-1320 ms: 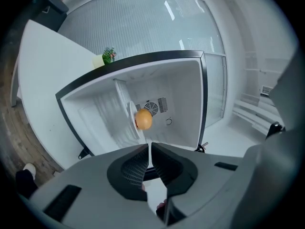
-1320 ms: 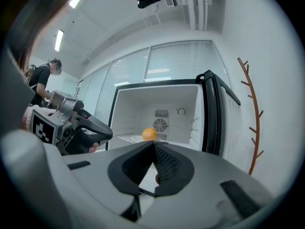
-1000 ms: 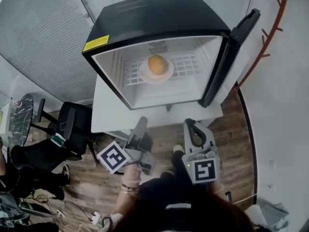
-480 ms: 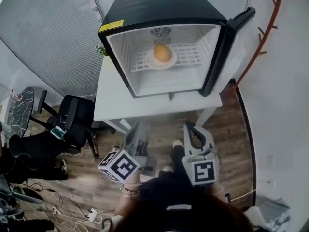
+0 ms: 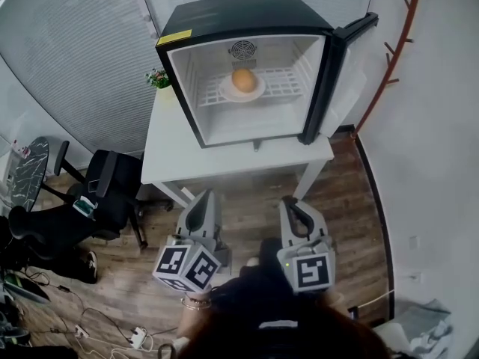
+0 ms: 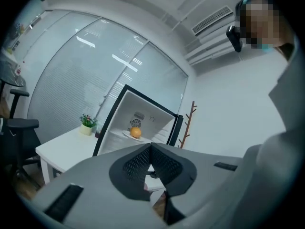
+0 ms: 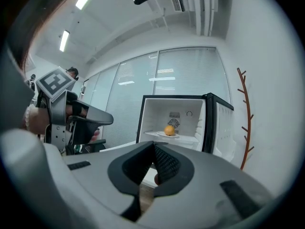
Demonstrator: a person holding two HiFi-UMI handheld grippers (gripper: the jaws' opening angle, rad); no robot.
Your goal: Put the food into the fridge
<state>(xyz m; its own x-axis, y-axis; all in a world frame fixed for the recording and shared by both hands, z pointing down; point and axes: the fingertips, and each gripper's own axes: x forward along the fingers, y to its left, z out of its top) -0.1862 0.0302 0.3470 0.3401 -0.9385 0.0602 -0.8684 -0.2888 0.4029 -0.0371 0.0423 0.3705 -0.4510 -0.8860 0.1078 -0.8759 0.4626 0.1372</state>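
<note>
Wooden flooring point(image 5: 142, 290) runs under a white table point(image 5: 224, 163) that stands against a wall of frosted glass panels. On the table sits a small black fridge point(image 5: 247, 13), its door point(image 5: 329, 81) swung wide open to the right. Inside, on the white wire shelf point(image 5: 288, 84), a white plate point(image 5: 228, 94) carries an orange point(image 5: 243, 79), which rests roughly in the middle of the shelf below the round fan vent point(image 5: 242, 49) in the back wall. A little potted plant point(image 5: 158, 78) stands on the table just beside the fridge's left side. Black office chairs point(image 5: 105, 193) are grouped on the floor to the left, and a brown branch-shaped coat rack point(image 5: 389, 58) leans up the white wall on the right.

The person stands well back from the table with both tools held low and pointed toward the fridge. The left gripper point(image 5: 202, 200) has its jaws closed, the ribbed pads meeting at the tips, with nothing held between them. The right gripper point(image 5: 292, 206) is likewise closed tip to tip and empty. Both are well apart from the orange; in each gripper view the open fridge and the orange on its plate show in the distance above the joined jaws.
</note>
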